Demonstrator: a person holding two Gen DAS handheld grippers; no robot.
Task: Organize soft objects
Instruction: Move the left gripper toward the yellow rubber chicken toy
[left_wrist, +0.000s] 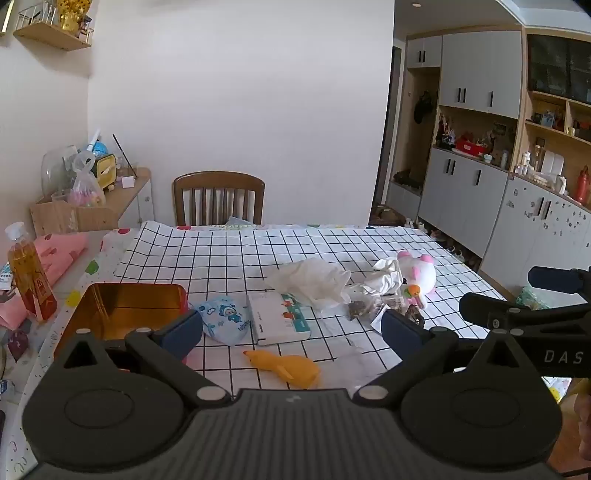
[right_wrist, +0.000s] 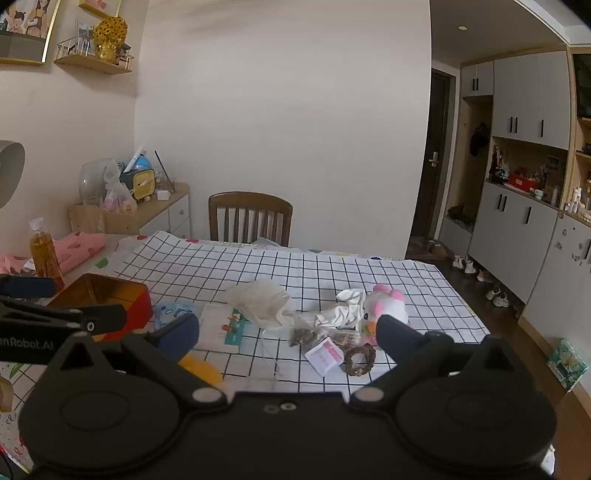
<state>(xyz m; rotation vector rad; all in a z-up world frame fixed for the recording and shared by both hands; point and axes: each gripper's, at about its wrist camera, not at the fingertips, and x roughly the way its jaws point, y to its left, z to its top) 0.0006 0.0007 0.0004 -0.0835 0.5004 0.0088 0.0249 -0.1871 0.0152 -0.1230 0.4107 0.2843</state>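
A pink-and-white plush toy (left_wrist: 417, 275) (right_wrist: 386, 306) lies at the right of the checked tablecloth (left_wrist: 240, 251), beside a crumpled white cloth (left_wrist: 386, 277) (right_wrist: 345, 308). A white gauzy bag (left_wrist: 314, 282) (right_wrist: 262, 301) lies mid-table. A yellow rubber chicken (left_wrist: 288, 367) (right_wrist: 201, 365) lies near the front. A blue printed pouch (left_wrist: 225, 317) (right_wrist: 173, 312) sits by an open red tin (left_wrist: 122, 310) (right_wrist: 107, 301). My left gripper (left_wrist: 291, 330) is open and empty above the chicken. My right gripper (right_wrist: 284, 332) is open and empty, near the plush.
A white booklet (left_wrist: 277, 319) (right_wrist: 221, 326), a brown hair tie (right_wrist: 360, 358), a pink packet (right_wrist: 325, 354) and small sachets (left_wrist: 358, 308) lie on the table. An amber bottle (left_wrist: 29, 273) (right_wrist: 44, 254) and pink cloth (left_wrist: 59, 254) stand left. A chair (left_wrist: 219, 199) is behind.
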